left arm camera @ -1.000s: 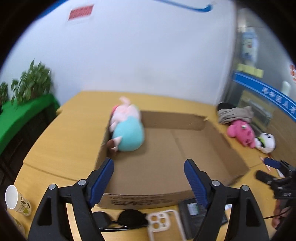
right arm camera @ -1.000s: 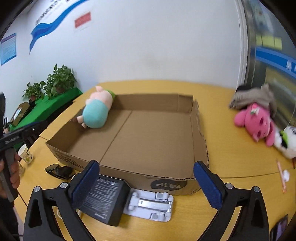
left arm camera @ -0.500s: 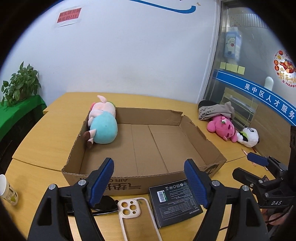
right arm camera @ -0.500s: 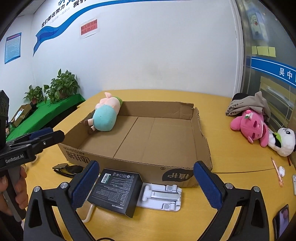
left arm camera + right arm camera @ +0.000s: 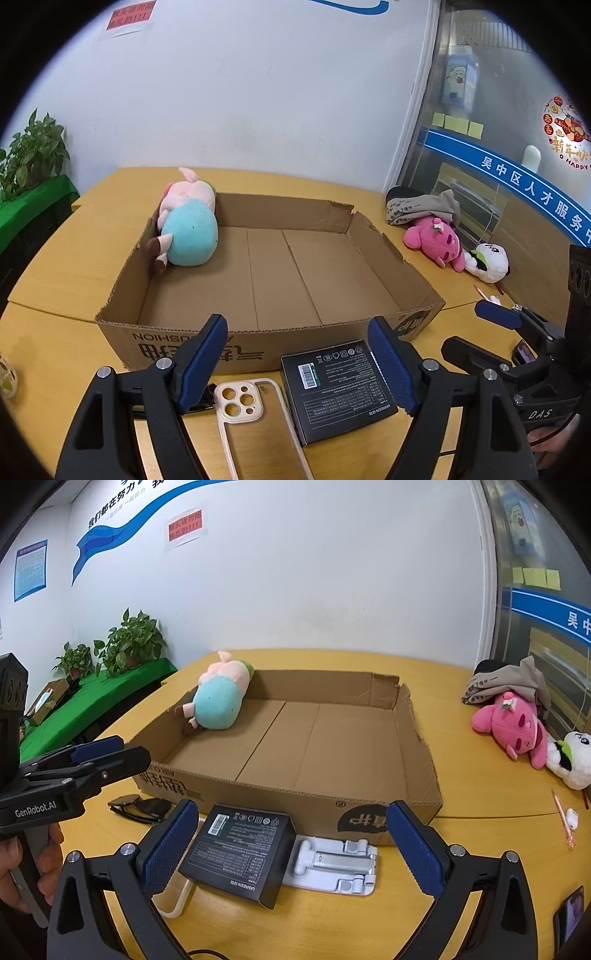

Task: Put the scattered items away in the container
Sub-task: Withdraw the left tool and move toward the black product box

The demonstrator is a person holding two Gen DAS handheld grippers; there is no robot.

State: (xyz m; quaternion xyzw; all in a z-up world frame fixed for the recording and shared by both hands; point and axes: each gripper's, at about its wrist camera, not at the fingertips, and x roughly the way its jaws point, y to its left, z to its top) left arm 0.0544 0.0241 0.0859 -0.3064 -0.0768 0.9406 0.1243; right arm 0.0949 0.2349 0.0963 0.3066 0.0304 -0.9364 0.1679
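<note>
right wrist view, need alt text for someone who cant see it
An open hand-held gripper hovers over a black product box and a white folding stand on a wooden table, before a shallow cardboard box holding one plush pig. Sunglasses lie left; a pink plush and panda plush lie right.

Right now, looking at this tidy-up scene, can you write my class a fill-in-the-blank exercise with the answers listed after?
1. The only toy lying inside the cardboard box is the plush with the ____ body.
2. The black packet lies on the table, ____ the box.
3. The pink plush lies right beside a black-and-white ____ toy.
4. Both the left gripper and right gripper have their jaws ____.

Answers: teal; outside; panda; open
</note>
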